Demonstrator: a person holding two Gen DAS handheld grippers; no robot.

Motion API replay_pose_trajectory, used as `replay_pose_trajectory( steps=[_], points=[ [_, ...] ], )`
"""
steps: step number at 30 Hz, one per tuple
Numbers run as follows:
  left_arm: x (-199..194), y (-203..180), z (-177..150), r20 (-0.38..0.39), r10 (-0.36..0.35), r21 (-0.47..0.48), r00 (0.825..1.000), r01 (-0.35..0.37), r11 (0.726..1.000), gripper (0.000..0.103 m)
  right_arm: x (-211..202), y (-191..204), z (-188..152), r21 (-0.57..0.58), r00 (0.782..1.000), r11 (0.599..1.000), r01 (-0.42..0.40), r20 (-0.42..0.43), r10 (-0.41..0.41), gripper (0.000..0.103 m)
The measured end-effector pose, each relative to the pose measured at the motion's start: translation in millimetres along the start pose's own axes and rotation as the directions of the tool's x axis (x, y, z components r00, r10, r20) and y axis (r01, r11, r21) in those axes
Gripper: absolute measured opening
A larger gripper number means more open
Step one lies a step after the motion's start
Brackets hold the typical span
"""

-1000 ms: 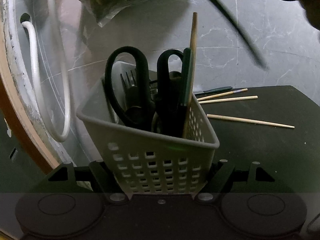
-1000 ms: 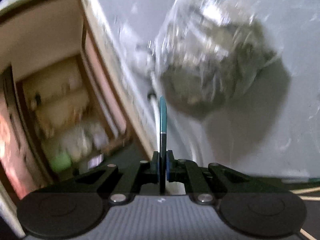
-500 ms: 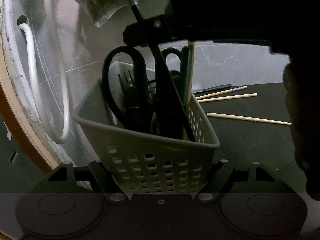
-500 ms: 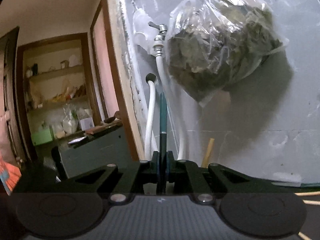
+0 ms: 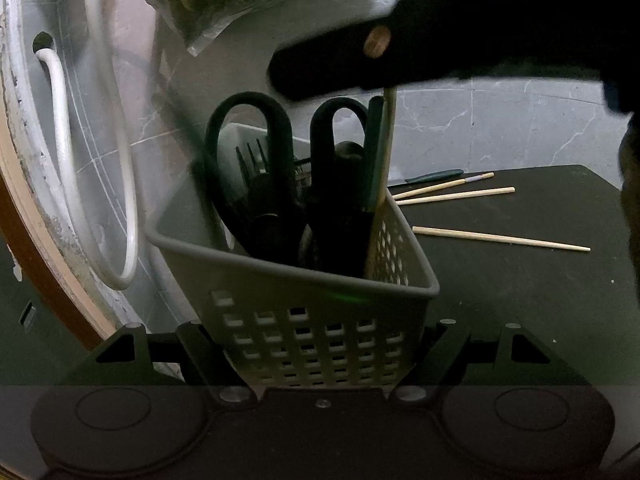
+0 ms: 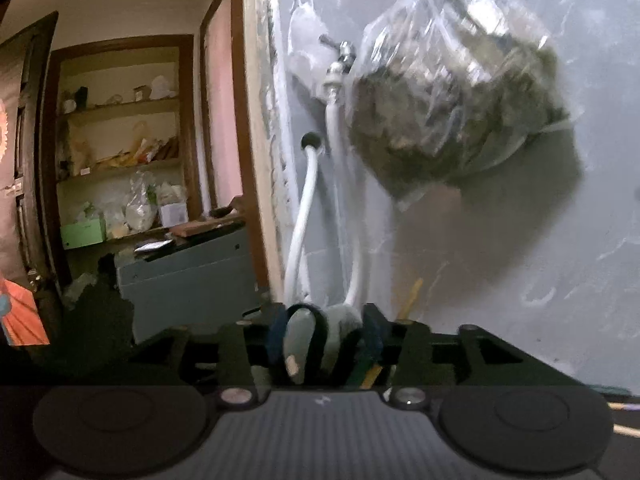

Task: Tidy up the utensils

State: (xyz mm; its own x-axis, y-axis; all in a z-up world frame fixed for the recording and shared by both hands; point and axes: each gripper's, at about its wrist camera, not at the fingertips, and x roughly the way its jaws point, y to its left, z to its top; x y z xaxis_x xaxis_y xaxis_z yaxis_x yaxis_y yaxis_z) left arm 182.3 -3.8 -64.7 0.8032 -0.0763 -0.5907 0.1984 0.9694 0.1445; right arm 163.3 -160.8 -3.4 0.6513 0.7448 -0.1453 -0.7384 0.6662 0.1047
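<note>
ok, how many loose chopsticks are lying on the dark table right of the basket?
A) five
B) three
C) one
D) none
B: three chopsticks lie flat on the table beside the basket, and a fourth stands inside the basket.

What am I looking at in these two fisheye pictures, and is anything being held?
Each picture comes from a camera on a hand-held pair of tongs, looking along its fingers. The left tongs clamp the grey utensil basket, which holds scissors, a fork and an upright chopstick. Three chopsticks and a dark-handled utensil lie on the black tabletop behind. The right tongs hover over the basket; their jaws have just been opening, pads apart, with the scissor handles seen between them, gripping nothing.
</note>
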Motion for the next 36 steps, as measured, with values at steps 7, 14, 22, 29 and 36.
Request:
replay_pose_trajectory(
  steps=[7, 14, 22, 29, 36],
  points=[
    [1, -1, 1, -0.001, -0.002, 0.003, 1.0, 0.002, 1.0, 0.079, -35, -24, 18, 0.025, 0.989, 0.993, 0.113, 0.091, -0.115, 0.098],
    [0, -1, 0, -0.007, 0.002, 0.004, 1.0, -0.002, 1.0, 0.08, -52, -83, 8, 0.033, 0.961, 0.963, 0.268, -0.082, -0.265, 0.103],
    [0, -2, 2, -0.015, 0.009, 0.001, 1.0, -0.009, 1.0, 0.08, -15, -172, -29, -0.084, 0.784, 0.907, 0.413, -0.475, -0.4, 0.103],
    [0, -6, 7, -0.033, 0.027, -0.011, 0.999, -0.027, 1.0, 0.08, 32, -227, -37, -0.044, 0.786, 0.955, 0.293, -0.558, -0.266, 0.103],
    [0, -9, 10, -0.047, 0.04, -0.019, 0.998, -0.041, 0.999, 0.081, 96, -238, -43, -0.14, 0.749, 0.986, 0.095, -0.642, -0.163, 0.103]
  ],
)
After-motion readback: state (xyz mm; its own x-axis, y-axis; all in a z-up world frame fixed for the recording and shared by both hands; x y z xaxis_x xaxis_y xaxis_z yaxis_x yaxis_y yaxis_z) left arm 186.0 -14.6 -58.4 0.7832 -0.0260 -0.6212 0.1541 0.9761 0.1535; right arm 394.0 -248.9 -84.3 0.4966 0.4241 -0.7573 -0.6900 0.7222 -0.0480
